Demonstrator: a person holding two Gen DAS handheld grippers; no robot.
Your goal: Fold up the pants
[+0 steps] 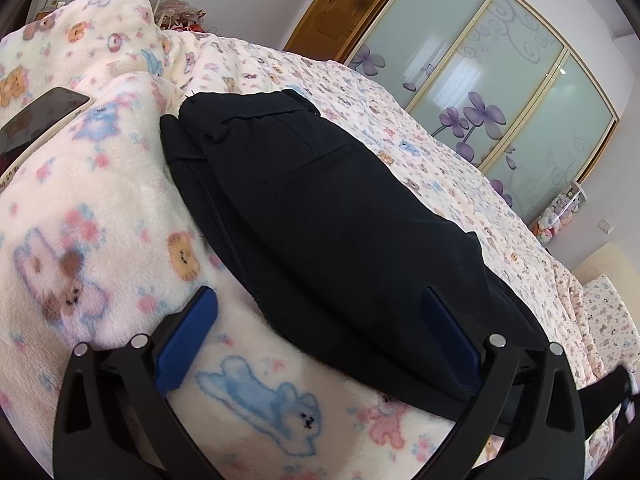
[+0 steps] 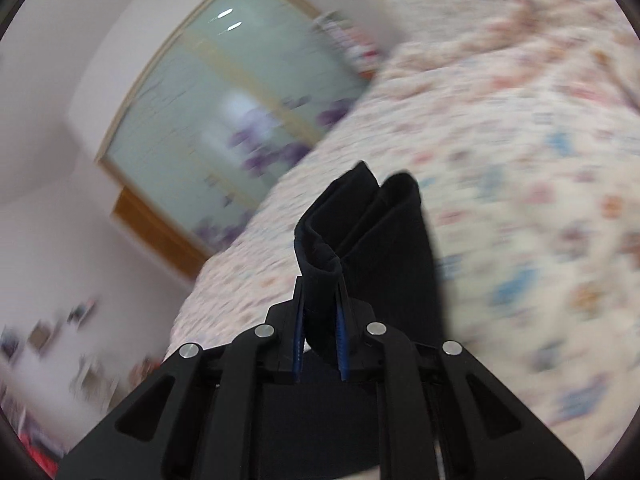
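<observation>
Left wrist view, pants: I see the dark pants (image 1: 320, 216) lying on the bed (image 1: 460, 184), waistband toward the far pillow end, back pocket up, legs running toward me and off to the right edge of the bed.
Left wrist view, bedding: a fleece blanket (image 1: 100, 208) with bears and rabbits lies under and beside the waist end; a phone (image 1: 36, 120) rests on it at the left.
Left wrist view, left tongs: my left gripper (image 1: 320, 340) stands wide, holding nothing, one blue pad over the blanket and the other over the pants' near side.
Left wrist view, handling: I judge the cloth soft, limp and light, layered already along its length; it should drape and slide on fleece rather than keep a crease.
Left wrist view, writing: no label or brand that I can read on the pants or phone.
Right wrist view, right tongs: my right gripper (image 2: 320, 332) is narrow, clamped on a folded, hemmed edge of the pants (image 2: 372, 248), lifted above the bed (image 2: 520, 160).
Right wrist view, where to hold: I judge a doubled hem like this the safest hold, since several layers bunch between the pads; a single layer might slip.
Right wrist view, clarity: the background is motion-blurred; nothing legible.
</observation>
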